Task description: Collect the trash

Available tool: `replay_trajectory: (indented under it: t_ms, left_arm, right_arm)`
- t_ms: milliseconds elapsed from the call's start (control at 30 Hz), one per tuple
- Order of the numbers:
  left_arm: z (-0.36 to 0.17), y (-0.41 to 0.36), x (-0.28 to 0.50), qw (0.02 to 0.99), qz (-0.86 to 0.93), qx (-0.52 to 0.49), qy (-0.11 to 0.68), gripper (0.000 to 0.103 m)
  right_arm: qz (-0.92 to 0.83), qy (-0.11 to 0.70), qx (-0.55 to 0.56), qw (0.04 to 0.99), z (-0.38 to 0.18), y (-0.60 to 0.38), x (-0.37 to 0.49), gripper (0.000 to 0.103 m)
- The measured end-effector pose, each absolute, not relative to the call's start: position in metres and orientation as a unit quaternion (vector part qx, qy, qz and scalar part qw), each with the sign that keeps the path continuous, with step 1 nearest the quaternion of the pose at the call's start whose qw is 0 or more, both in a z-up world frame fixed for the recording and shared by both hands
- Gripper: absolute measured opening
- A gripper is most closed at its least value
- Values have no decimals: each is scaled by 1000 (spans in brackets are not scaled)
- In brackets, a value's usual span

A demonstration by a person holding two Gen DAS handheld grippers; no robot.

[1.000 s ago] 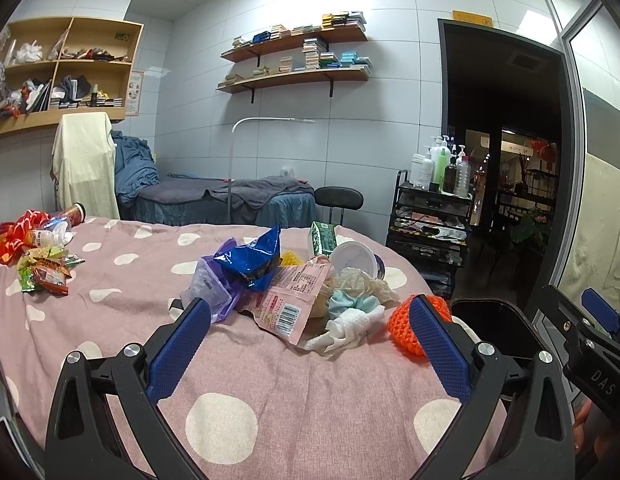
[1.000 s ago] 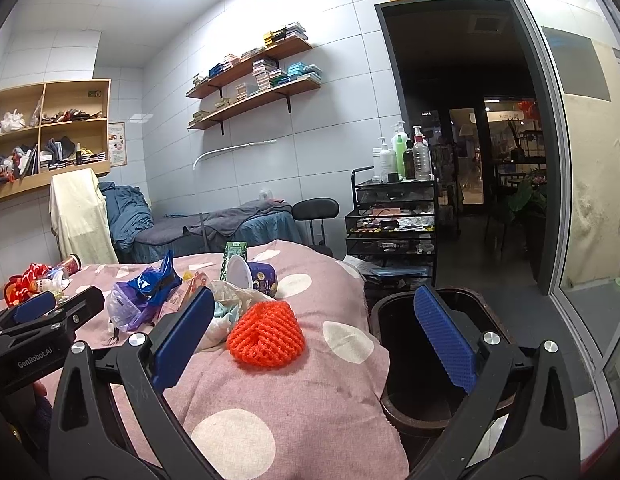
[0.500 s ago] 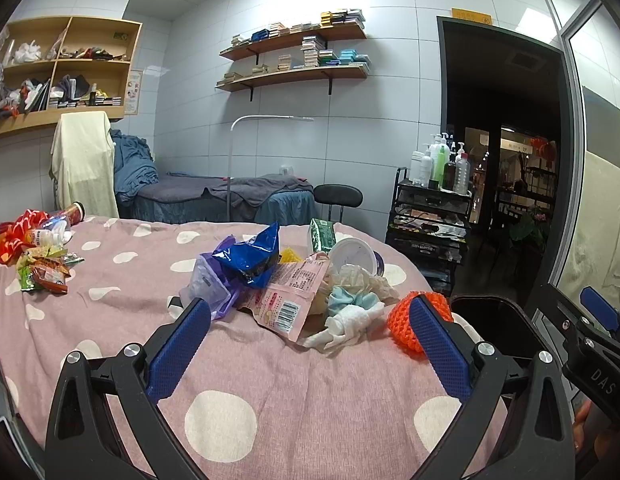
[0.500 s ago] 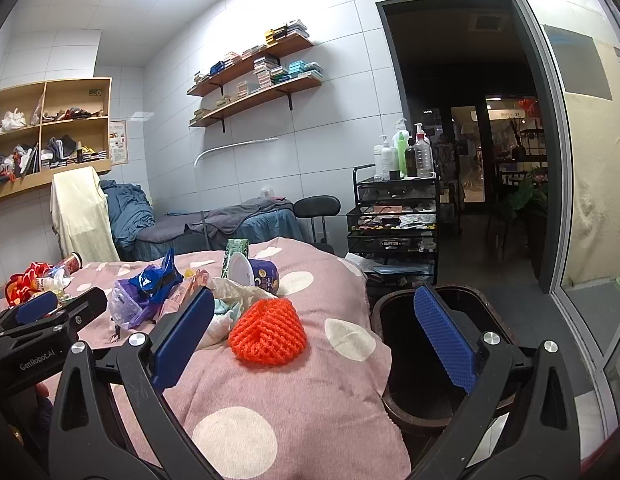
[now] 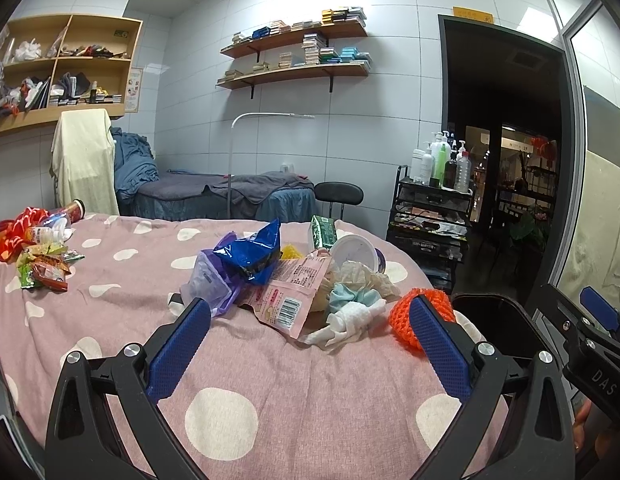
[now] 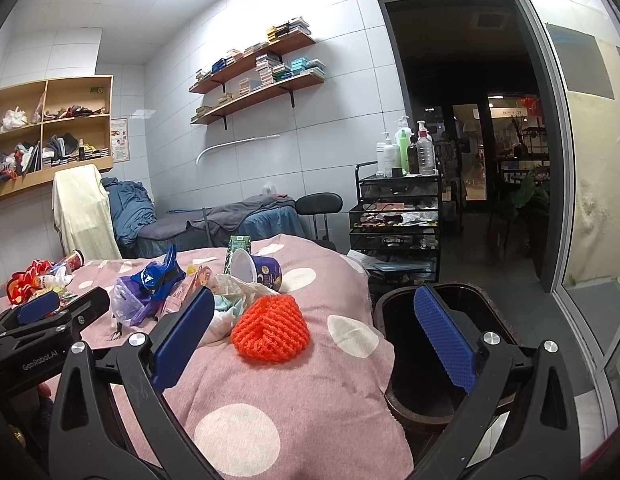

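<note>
Hovering both claws over the near edge of the pink polka-dot bed (image 5: 269, 364), we are seeing very little change from a second ago: the left claw (image 5: 310, 344) and the right claw (image 6: 314, 340) are both spread wide and carrying nothing, just as they were, and the views are sliding only slightly, with the trash pile sitting a touch lower in the left view. We are judging from this that no piece has been picked yet and the collecting is only starting.

The trash is lying in a heap at the middle of the bed: a blue snack bag (image 5: 251, 254) on top of a purple plastic bag (image 5: 207, 284), a pink packet (image 5: 289, 288) with a barcode facing us, a tipped cup (image 6: 255, 270), a green carton (image 5: 322, 232), white tissue (image 5: 346, 322) and light blue crumpled paper (image 5: 350, 294). An orange mesh net (image 6: 271, 330) is resting apart from the heap, nearest the right claw, close to the bed's right edge. A second, smaller cluster of wrappers (image 5: 41, 268) is lying far to the left. A dark bin (image 6: 462, 360) is standing on the floor just right of the bed.

For writing, we are reading "GenRobot.AI" on the left claw's body in the right view and "DAS" on the right claw's body in the left view; the packet print is too small to read
</note>
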State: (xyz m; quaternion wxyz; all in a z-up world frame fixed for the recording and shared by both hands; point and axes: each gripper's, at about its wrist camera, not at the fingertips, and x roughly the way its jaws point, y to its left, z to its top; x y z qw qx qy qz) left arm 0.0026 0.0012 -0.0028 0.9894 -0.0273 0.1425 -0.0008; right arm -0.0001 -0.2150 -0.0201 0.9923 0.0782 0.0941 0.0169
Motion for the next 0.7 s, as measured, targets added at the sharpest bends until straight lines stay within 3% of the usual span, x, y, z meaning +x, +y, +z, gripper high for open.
replay_trajectory:
  t_ms: [700]
  left_arm:
    - [-16, 7, 2, 987, 1, -31, 156, 98]
  right_arm:
    - [26, 111, 72, 991, -23, -210, 3, 98]
